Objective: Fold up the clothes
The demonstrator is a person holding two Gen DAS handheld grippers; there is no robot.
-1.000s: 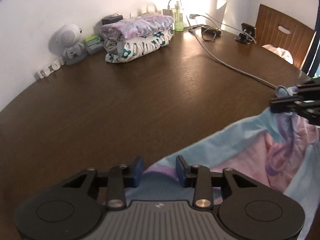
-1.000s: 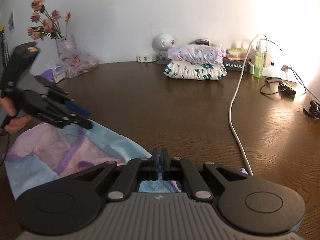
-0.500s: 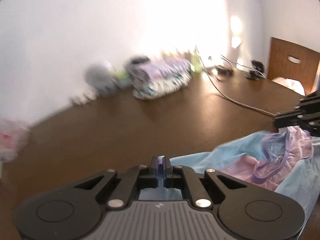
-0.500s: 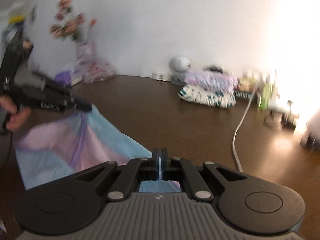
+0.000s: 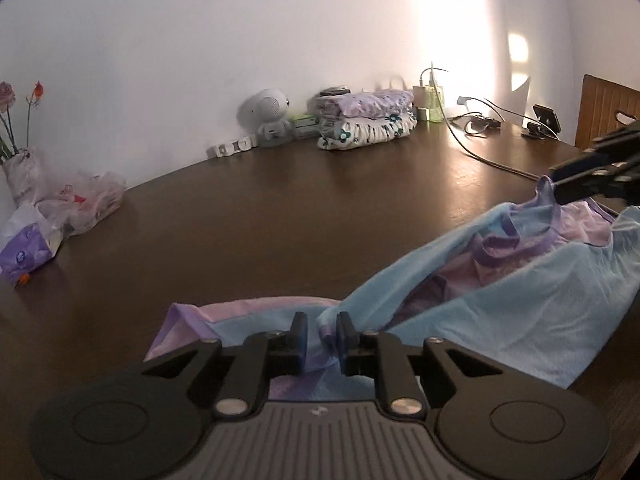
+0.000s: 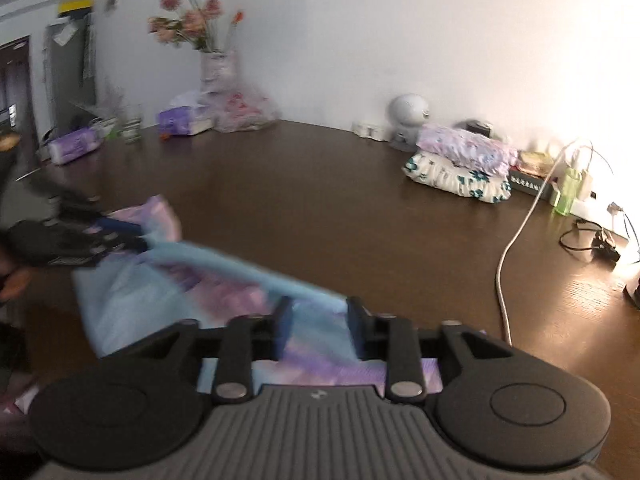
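Fingers of both grippers parted, jaws just been opening: left gripper point(image 5: 322, 326) with garment point(image 5: 520, 300) edge loose in gap, right gripper point(image 6: 318, 314) likewise, cloth between pads, unpinched. Garment lies rumpled on brown table point(image 5: 280, 208), blue layer draped over pink. Risk: released fabric slumps, fold skews; bunched edge snags on withdrawing pad. White cable point(image 6: 508, 256) near right side, could catch.

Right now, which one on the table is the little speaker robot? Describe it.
Follow the brown table to the white wall. Left of the stack of folded clothes stands a grey robot figure, the only thing there with a round head.
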